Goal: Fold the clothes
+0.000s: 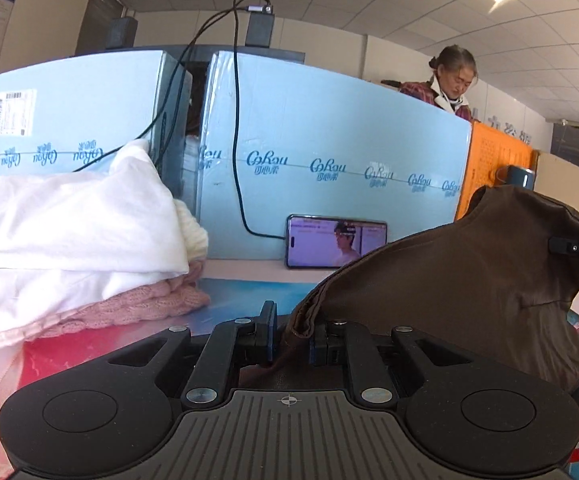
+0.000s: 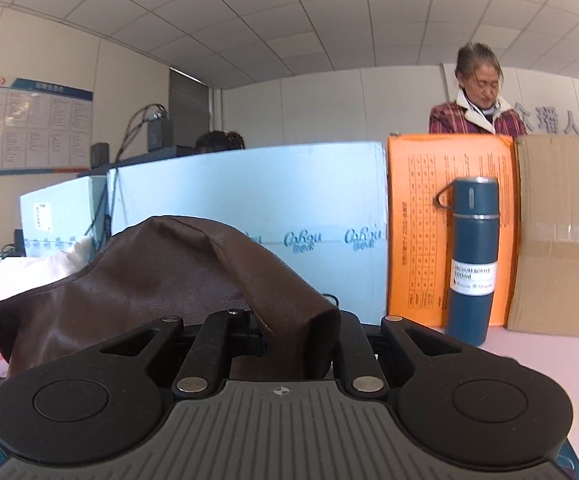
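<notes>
A brown garment (image 1: 461, 276) hangs lifted between my two grippers above the table. My left gripper (image 1: 293, 340) is shut on one edge of it, the cloth bunched between the fingers. My right gripper (image 2: 297, 340) is shut on another edge of the same brown garment (image 2: 161, 280), which drapes over and hides its fingertips. The right gripper's tip also shows in the left wrist view (image 1: 577, 248) at the cloth's far right. A pile of folded clothes, white (image 1: 69, 220) on pink knit (image 1: 149, 304), lies at the left.
Light blue boxes (image 1: 329, 152) wall the table's far side, with a phone (image 1: 335, 240) leaning on them and a cable. An orange box (image 2: 421, 232), a blue vacuum bottle (image 2: 471, 256) and a cardboard box (image 2: 565, 236) stand at right. A person (image 2: 477, 96) stands behind.
</notes>
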